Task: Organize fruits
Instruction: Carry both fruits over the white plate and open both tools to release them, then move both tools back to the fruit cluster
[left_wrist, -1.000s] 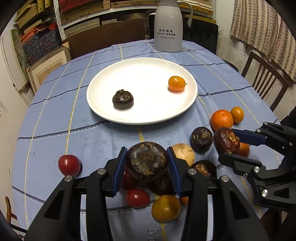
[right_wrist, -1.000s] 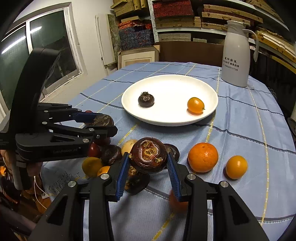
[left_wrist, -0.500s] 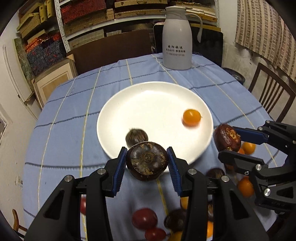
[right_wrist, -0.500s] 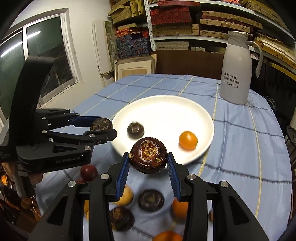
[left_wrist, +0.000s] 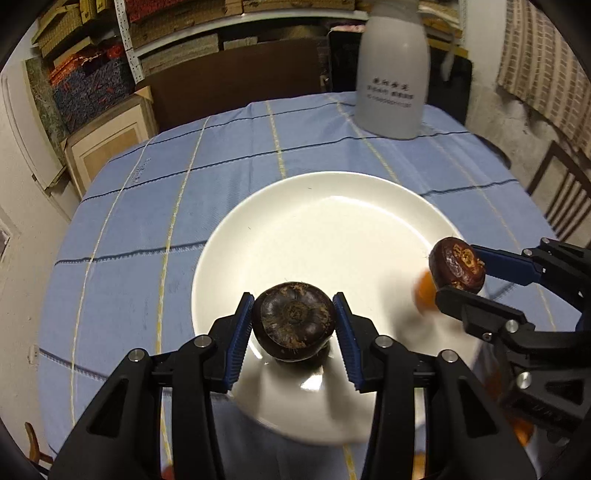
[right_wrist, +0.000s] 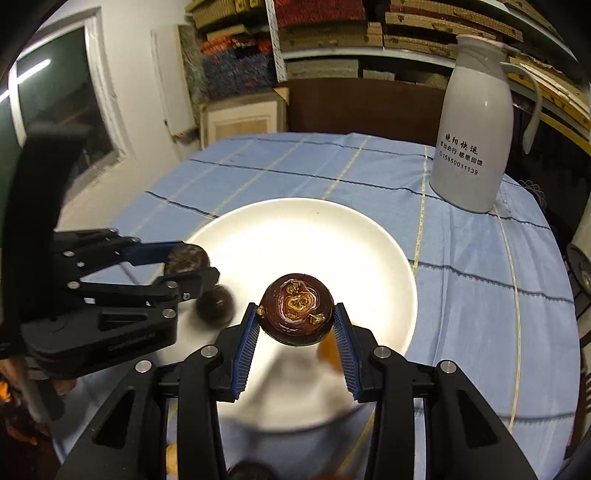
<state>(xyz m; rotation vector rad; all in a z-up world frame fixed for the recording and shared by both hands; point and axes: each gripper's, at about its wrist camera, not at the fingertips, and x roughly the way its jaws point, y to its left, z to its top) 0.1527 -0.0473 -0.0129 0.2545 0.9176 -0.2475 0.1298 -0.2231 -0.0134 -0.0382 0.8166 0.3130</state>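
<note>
My left gripper (left_wrist: 293, 325) is shut on a dark brown water chestnut (left_wrist: 293, 319) and holds it above the near part of the white plate (left_wrist: 332, 221). My right gripper (right_wrist: 295, 325) is shut on a second dark water chestnut (right_wrist: 297, 308), also over the plate (right_wrist: 306, 236). Each gripper shows in the other's view, the right one (left_wrist: 456, 275) at the plate's right rim and the left one (right_wrist: 188, 266) at its left. A dark chestnut (right_wrist: 214, 304) and a small orange fruit (left_wrist: 423, 293) lie on the plate, partly hidden and blurred.
A white thermos jug (left_wrist: 393, 70) stands at the table's far side, on the blue checked tablecloth (left_wrist: 129, 236). Shelves with boxes line the back wall. A wooden chair (left_wrist: 561, 199) stands to the right. Loose fruits lie below the grippers, mostly hidden.
Both grippers have lifted from the fruit pile and moved forward over the plate, each still holding its chestnut. The loose fruits have dropped out of view below.
</note>
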